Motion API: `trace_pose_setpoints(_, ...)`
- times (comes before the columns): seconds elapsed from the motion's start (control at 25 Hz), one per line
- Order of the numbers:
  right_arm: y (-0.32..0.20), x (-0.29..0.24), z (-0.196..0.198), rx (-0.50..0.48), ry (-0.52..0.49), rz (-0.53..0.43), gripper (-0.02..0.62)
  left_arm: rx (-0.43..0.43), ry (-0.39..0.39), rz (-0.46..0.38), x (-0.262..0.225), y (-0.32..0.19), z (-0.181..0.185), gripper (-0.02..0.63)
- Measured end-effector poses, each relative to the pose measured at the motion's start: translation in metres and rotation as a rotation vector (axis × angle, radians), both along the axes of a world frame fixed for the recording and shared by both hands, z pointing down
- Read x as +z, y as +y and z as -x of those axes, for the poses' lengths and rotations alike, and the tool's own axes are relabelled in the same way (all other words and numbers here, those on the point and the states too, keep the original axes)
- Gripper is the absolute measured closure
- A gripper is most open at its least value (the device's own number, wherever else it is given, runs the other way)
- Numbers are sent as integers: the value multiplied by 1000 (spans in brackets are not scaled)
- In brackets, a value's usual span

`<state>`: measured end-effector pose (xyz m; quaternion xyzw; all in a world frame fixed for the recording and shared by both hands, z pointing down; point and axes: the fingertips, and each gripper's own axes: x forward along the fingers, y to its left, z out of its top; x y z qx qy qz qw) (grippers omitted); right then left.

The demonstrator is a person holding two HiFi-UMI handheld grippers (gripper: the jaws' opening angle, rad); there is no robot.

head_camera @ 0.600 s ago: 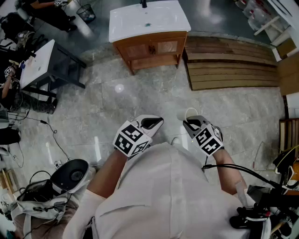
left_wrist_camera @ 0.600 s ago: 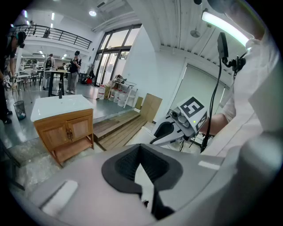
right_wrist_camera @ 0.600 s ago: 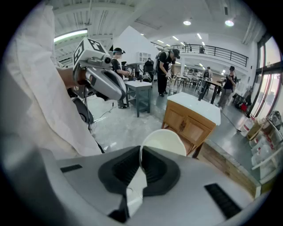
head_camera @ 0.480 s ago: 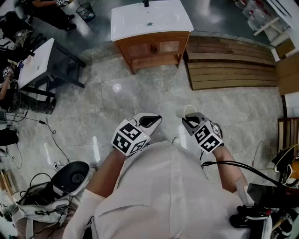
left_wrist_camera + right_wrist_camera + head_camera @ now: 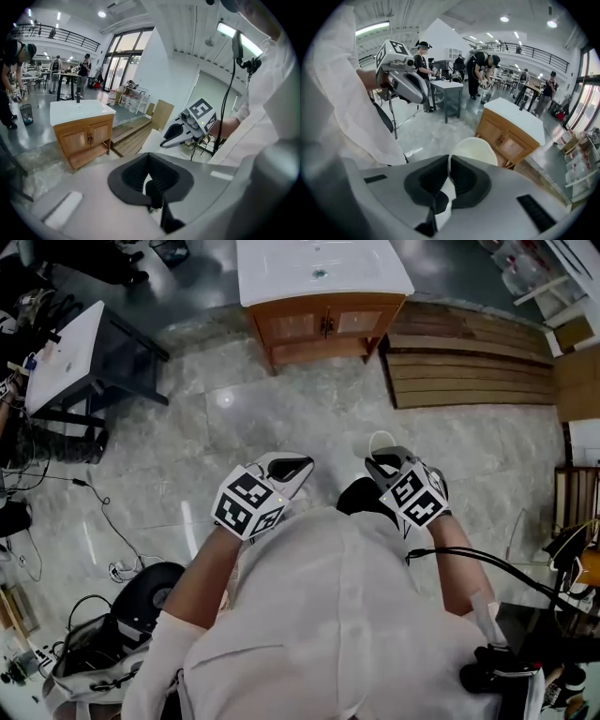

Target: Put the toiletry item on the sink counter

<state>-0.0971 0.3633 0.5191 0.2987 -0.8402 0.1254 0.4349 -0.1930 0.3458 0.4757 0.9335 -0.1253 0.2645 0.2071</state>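
The sink counter (image 5: pixel 281 273) is a white top on a wooden cabinet, far ahead across the grey floor; it also shows in the left gripper view (image 5: pixel 79 111) and the right gripper view (image 5: pixel 515 119). My right gripper (image 5: pixel 380 465) is shut on a white cup-like toiletry item (image 5: pixel 382 442), gripped by its thin wall. In the right gripper view the item (image 5: pixel 473 150) rises just past the jaws (image 5: pixel 449 161). My left gripper (image 5: pixel 298 465) is held beside it at chest height, jaws (image 5: pixel 149 161) shut with nothing between them.
A dark table with a white top (image 5: pixel 61 357) stands at the left. Wooden decking (image 5: pixel 469 367) lies right of the cabinet. Cables and a black round device (image 5: pixel 141 587) lie on the floor at lower left. People work at tables (image 5: pixel 483 65) in the background.
The view has moved forward toward the sink counter, which now sits higher and further right. Both grippers keep their pose; a black shoe now shows between them.
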Motion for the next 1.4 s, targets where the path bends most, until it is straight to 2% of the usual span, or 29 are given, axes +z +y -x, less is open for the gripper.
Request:
trace_pose_setpoints(0.12,-10,2,-2,-8,10,30,583,-5,14,25,5,-15,0,600)
trace_pose_setpoints(0.24,-30,7,-23,-21,27,39,583,-3,23,31,9,-36,-22,600)
trace_pose_setpoints(0.48,-123,4,-60,-75,41,34,583,16,5,43,3,-114,-67,600)
trace_pose_setpoints(0.88,-264,-9,-130,-137,57,-18,583,-39,5,7,-20,-238,-133,600)
trace_pose_setpoints(1.12,-333,-4,-162,-141,93,-25,583,-43,9,18,-21,-287,-147,600)
trace_pose_setpoints(1.4,-426,-2,-178,-111,151,-26,583,-19,33,12,-19,-366,-141,600)
